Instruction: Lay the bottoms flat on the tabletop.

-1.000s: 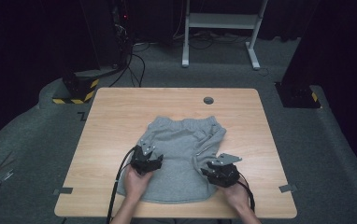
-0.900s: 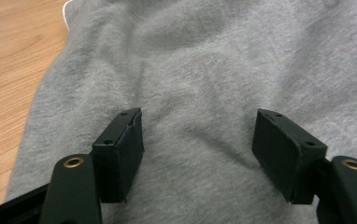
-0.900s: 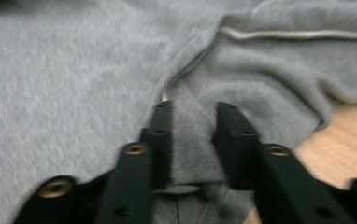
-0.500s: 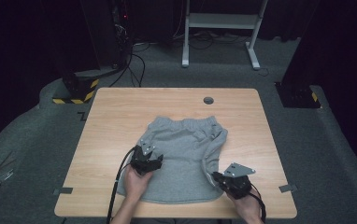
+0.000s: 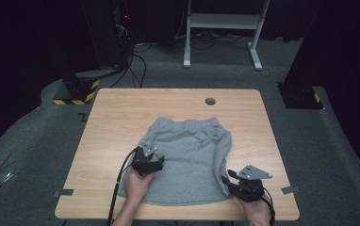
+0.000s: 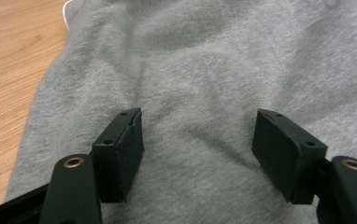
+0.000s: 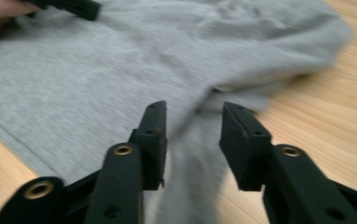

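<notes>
A grey pair of sweat shorts (image 5: 187, 155) lies spread on the wooden table (image 5: 121, 113), waistband toward the far side. My left gripper (image 5: 146, 151) rests on the shorts' left part, and its jaws stand wide open with flat grey cloth (image 6: 200, 70) between them (image 6: 197, 121). My right gripper (image 5: 227, 181) sits at the shorts' near right corner. Its jaws (image 7: 193, 112) stand partly open, and a narrow ridge of the cloth (image 7: 190, 154) runs between them without being pinched. The left hand and its gripper (image 7: 69, 5) appear at the top left of the right gripper view.
A small round dark grommet (image 5: 210, 100) sits near the table's far edge. Bare wood surrounds the shorts on the left, right and far sides. Tape tabs (image 5: 65, 192) mark the near corners. Dark floor, cables and a white stand (image 5: 223, 21) lie beyond.
My right gripper has drawn back toward the near right, from on top of the shorts to their corner. The left gripper has stayed put.
</notes>
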